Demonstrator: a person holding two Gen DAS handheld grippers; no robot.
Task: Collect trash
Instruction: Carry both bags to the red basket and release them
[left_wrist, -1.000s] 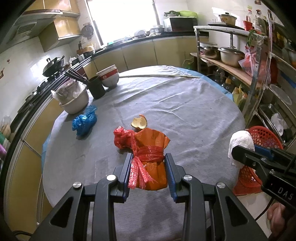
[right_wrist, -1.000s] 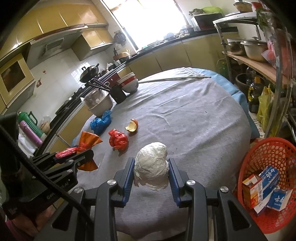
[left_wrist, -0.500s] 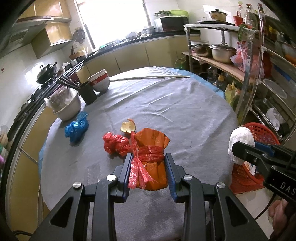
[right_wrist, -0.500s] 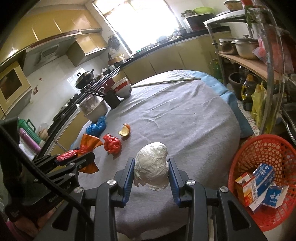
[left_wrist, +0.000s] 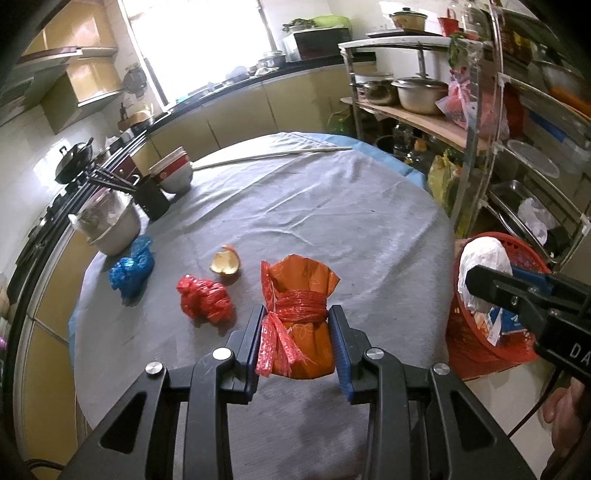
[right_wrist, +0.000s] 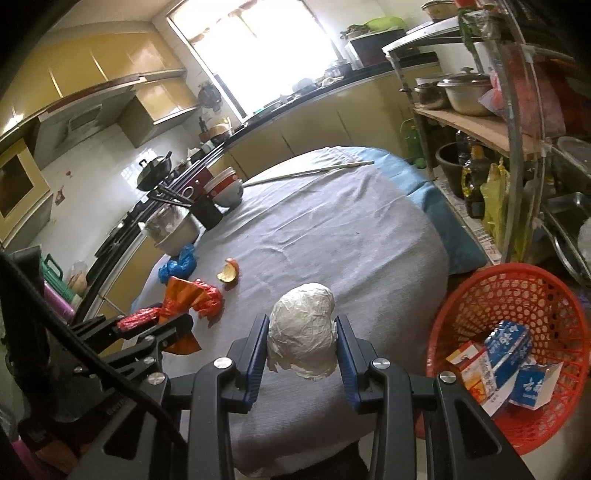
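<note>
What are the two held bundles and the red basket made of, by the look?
Orange bundle in the left claw: thin glossy plastic film, likely a wrapper, creased and tied with a shiny red plastic strip.
White bundle in the right claw: crumpled thin plastic or paper; fine wrinkles, dull sheen, can't tell which.
Red basket: moulded plastic, perforated lattice wall, slightly glossy.

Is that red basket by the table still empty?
No, the red basket already holds a few blue-and-white and orange cartons at its bottom.
</note>
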